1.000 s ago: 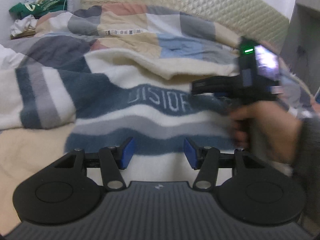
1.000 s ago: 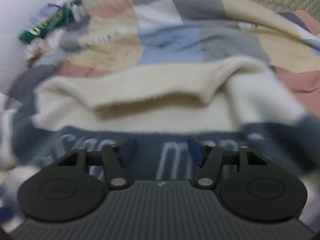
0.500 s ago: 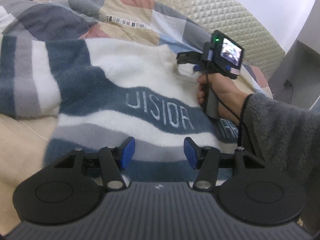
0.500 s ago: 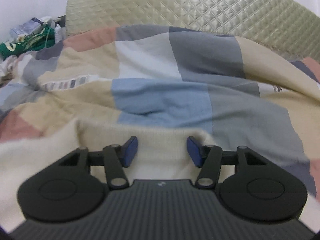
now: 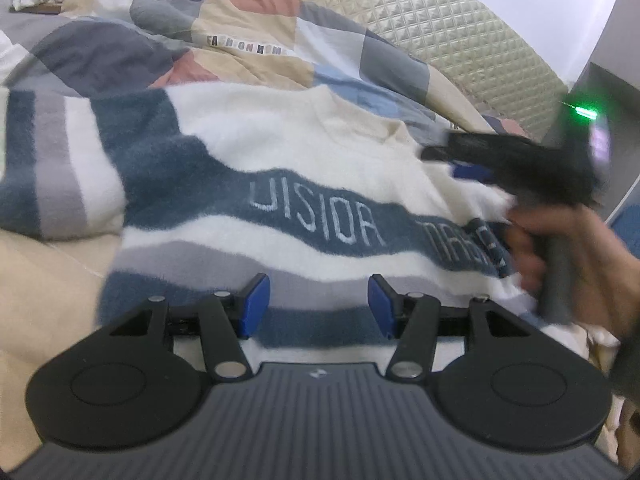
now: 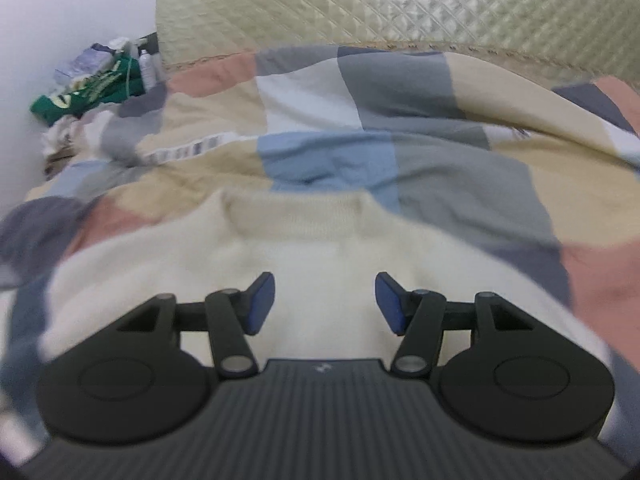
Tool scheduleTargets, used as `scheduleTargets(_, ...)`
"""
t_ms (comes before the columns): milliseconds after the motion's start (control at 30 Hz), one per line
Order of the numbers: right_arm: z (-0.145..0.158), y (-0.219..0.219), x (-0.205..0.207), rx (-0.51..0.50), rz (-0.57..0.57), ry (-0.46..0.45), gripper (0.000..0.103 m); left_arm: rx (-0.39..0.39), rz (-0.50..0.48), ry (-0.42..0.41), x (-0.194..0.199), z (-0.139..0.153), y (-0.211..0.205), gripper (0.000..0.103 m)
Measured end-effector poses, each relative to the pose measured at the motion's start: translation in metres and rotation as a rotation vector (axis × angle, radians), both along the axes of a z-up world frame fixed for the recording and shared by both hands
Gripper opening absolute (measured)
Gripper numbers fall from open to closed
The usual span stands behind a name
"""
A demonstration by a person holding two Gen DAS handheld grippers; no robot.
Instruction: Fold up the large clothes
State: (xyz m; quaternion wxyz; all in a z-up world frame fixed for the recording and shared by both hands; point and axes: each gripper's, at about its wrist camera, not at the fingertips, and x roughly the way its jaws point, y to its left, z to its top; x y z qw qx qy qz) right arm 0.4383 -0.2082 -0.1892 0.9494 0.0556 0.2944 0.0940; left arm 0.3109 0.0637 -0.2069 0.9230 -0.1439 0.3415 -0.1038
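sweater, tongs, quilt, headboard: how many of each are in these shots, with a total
sweater: 1
tongs: 2, left and right
quilt: 1
headboard: 1
total: 5

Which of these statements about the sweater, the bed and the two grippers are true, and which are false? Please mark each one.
1. The sweater lies spread on the patchwork quilt. True.
2. The left gripper clamps the sweater's hem. False: its jaws stand open with nothing between them.
3. The right gripper is open above the cream part near the collar. True.
4. The sweater is plain red. False: it has blue, grey and white stripes with lettering.
5. A quilted headboard stands behind the bed. True.
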Motion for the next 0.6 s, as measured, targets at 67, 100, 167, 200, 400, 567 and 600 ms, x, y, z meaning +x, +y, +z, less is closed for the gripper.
scheduleTargets(67, 0.011, -0.006, -0.044, 0.025, 0.008, 0.004, 0.058, 0.030, 0.005, 0.001, -0.006, 0.004, -0.002, 0.060)
scheduleTargets(100, 0.016, -0.008, -0.067, 0.050, 0.013, 0.006, 0.058, 0.045, 0.009, -0.003, -0.010, 0.007, -0.003, 0.060)
scheduleTargets(167, 0.028, -0.013, -0.111, 0.100, 0.010, 0.008, 0.058, 0.078, 0.023, -0.004, -0.022, 0.014, -0.005, 0.060)
scheduleTargets(200, 0.033, -0.013, -0.130, 0.113, 0.017, 0.010, 0.059, 0.090, 0.027, -0.006, -0.028, 0.019, -0.006, 0.060)
scheduleTargets(400, 0.051, 0.020, -0.243, 0.062, 0.137, 0.009, 0.060, 0.144, 0.058, 0.016, -0.074, 0.045, -0.003, 0.060)
scheduleTargets(567, 0.044, 0.043, -0.300, 0.137, 0.270, 0.037, 0.059, 0.183, 0.070, 0.034, -0.112, 0.059, 0.003, 0.060)
scheduleTargets(600, 0.042, 0.048, -0.306, 0.141, 0.293, 0.044, 0.059, 0.162, 0.078, 0.046, -0.119, 0.059, 0.005, 0.060)
